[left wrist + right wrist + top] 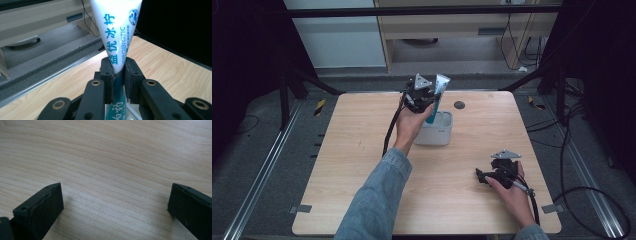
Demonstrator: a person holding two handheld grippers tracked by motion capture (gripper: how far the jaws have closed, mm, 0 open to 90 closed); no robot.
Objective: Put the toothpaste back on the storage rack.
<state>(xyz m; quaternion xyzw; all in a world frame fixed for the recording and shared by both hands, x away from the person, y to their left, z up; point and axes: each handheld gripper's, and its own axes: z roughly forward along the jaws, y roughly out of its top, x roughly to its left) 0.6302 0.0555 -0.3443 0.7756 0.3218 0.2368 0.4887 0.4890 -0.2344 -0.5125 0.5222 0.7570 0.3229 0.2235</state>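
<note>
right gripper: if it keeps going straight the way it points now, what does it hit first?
Most likely the bare wooden table. The right gripper has its jaws wide apart, angled down at the tabletop with nothing between or ahead of them. In the high view it points left, well short of the white container.

The white-and-teal plastic toothpaste tube [117,45] carries "PROBIOTIC" in thin teal capitals along its length, beside large teal Chinese characters 益优冰柠; smaller print next to it is too fine to read.
</note>
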